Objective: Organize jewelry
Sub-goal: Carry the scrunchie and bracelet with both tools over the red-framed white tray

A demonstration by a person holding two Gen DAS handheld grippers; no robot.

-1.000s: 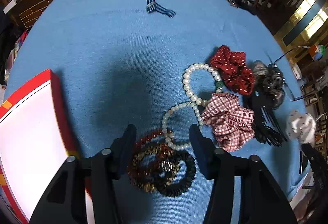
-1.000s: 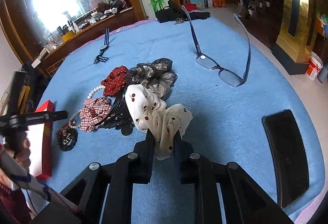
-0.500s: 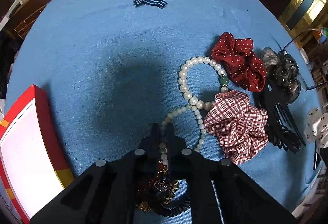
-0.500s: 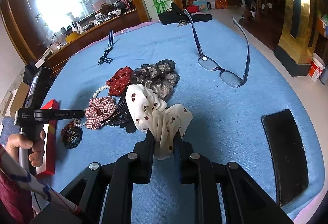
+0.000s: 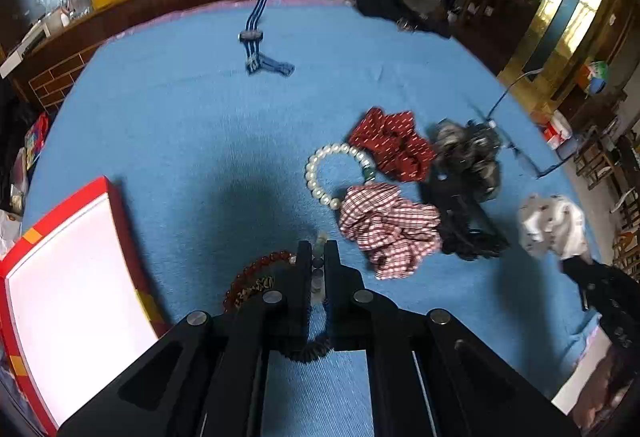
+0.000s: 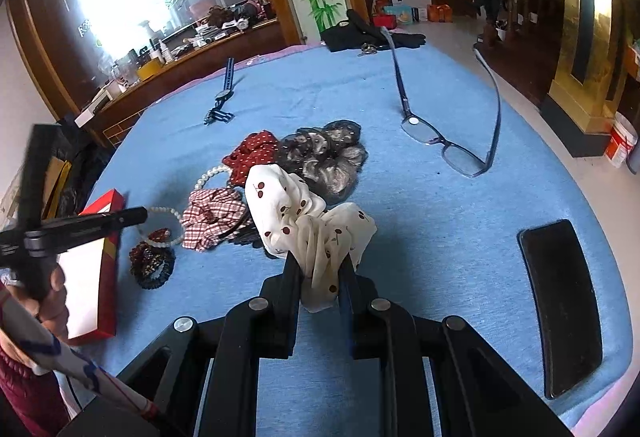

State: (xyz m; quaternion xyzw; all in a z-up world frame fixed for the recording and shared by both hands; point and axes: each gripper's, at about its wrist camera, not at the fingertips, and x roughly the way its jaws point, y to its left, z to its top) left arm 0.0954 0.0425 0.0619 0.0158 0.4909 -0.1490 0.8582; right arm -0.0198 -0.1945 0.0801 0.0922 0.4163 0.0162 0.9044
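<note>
Left gripper (image 5: 316, 257) clamped on pearl necklace (image 6: 162, 215); right gripper (image 6: 320, 269) clamped on cherry-print scrunchie (image 6: 308, 213). Red box (image 5: 72, 277) at 9 o'clock empty; nothing sorted.

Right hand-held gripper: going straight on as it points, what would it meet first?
The right hand-held gripper already grips the cherry-print scrunchie; beyond it, probably the grey scrunchie, though depth is unclear.

My left hand-held gripper (image 5: 316, 261) and right hand-held gripper (image 6: 320, 265) are matte black, each with two flat fingers on angular linkage arms, pinned by round silver screws. I wear a maroon sleeve (image 6: 28, 393) under white cloth with blue stripes.
</note>
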